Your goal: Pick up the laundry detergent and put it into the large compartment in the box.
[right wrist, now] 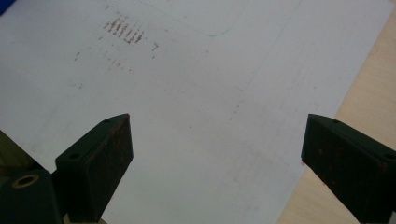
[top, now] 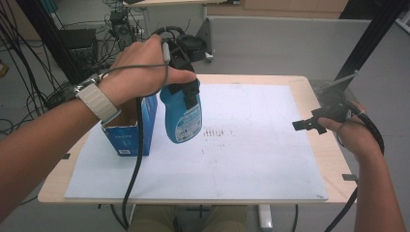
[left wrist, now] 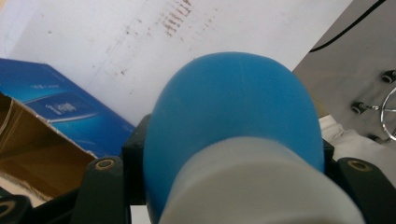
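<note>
Over the left half of the table (top: 300, 82), the person's left forearm reaches in from the lower left, wrist bent, hand wrapped over the top of the left gripper (top: 186, 79), which points downward. A white sheet (top: 251, 159) covers most of the tabletop; faint brown smudge marks sit near its middle.

Open blue cardboard box (top: 128, 130): stands on the sheet at its left edge, flaps up, brown interior visible in the left gripper view (left wrist: 32, 154).

Blue bottle (top: 181, 116): hangs upright from the left gripper, clamped at its top, just right of the box and apparently touching or nearly touching its side. Whether the base rests on the sheet or is slightly off it cannot be told. In the left gripper view the bottle's rounded blue body (left wrist: 233, 112) sits between the two black jaws, pressed by both, with a pale blurred part nearest the camera.

Right hand: rests at the right table edge, well apart from bottle and box, holding the right gripper (top: 309, 124) pointing left toward the sheet. In the right gripper view its jaws stand wide apart (right wrist: 215, 154), nothing between them, sheet and wood edge beneath.
</note>
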Demonstrator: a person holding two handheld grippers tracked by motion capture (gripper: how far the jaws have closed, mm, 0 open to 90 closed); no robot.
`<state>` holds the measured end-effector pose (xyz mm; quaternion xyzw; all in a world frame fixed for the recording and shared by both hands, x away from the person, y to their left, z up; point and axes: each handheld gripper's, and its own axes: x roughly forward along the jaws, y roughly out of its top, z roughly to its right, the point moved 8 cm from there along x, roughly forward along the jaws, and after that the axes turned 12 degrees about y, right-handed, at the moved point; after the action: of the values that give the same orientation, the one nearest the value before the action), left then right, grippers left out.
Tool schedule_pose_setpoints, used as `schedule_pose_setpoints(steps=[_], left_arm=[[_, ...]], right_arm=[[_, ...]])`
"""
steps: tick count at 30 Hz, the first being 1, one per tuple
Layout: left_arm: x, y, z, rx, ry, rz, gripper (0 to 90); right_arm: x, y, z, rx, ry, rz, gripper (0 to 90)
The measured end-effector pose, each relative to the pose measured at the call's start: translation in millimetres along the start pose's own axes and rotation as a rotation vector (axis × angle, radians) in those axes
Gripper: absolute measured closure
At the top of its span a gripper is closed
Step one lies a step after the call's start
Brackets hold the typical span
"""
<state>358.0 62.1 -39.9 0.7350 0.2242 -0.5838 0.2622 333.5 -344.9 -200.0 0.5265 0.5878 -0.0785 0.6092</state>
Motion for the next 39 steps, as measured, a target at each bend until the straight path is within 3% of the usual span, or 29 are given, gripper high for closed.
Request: schedule_pose_setpoints(steps=[6,12,23,34,39], left_arm=[[-8.8,0.6,-9.0,-0.060,0.013,-0.017,39.4],[-14.4,2.3,-23.4,-0.128,-0.011,-0.049,39.4],[-33.8,-2.0,-47.9,-0.267,-0.005,-0.051,39.4],[-46.0,-11.1,-72.7,-0.354,-0.010,-0.073,39.4],[-48.9,-16.9,-83.4,-0.418,-0.006,-0.067,39.4]], right_arm=[[1.6,4.9,-0.8,-0.007,0.000,-0.004,8.9],[1.9,7.3,-1.8,-0.015,0.002,-0.004,8.9],[-3.7,5.9,-2.5,-0.020,-0.005,0.008,8.9],[-4.6,5.5,-2.9,-0.031,0.000,0.017,8.9],[-5.9,4.5,-2.4,-0.030,-0.001,0.020,8.9]])
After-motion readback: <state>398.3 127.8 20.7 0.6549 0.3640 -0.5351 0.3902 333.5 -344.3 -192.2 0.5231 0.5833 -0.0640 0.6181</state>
